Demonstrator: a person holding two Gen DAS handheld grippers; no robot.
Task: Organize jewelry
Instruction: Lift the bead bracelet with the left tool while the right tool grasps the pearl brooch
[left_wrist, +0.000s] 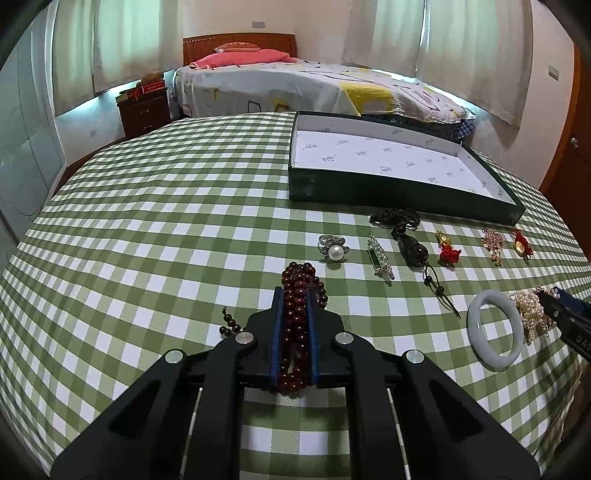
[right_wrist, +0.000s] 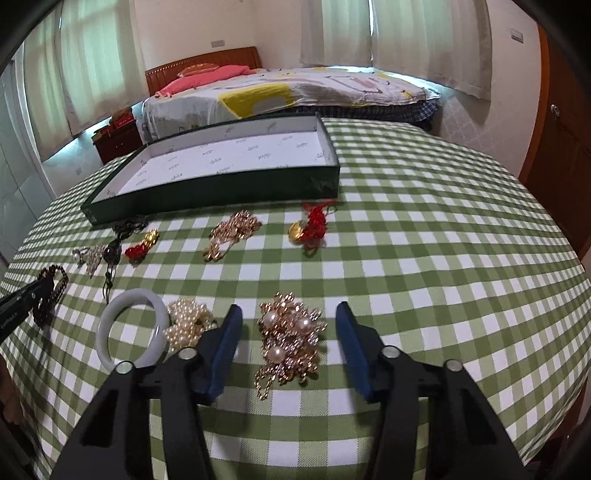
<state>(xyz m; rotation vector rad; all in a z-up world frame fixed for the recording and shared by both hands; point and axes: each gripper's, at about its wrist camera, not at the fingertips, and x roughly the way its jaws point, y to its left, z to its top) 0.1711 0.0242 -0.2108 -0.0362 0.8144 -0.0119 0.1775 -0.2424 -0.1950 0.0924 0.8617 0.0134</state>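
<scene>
My left gripper (left_wrist: 295, 295) is shut on a dark red bead bracelet (left_wrist: 297, 321) at the checked tablecloth; it also shows in the right wrist view (right_wrist: 50, 291). My right gripper (right_wrist: 288, 314) is open, its fingers on either side of a gold and pearl brooch (right_wrist: 290, 338) lying on the cloth. The dark green box with a white lining (left_wrist: 391, 162) stands behind the jewelry, and also shows in the right wrist view (right_wrist: 229, 158); nothing lies in it.
On the cloth lie a pearl ring (left_wrist: 334, 249), a crystal clip (left_wrist: 380, 256), a dark pendant on a cord (left_wrist: 413, 245), red and gold charms (left_wrist: 448, 249), a white jade bangle (right_wrist: 129, 328), a pearl cluster (right_wrist: 188, 323) and a gold brooch (right_wrist: 231, 232). A bed stands behind the table.
</scene>
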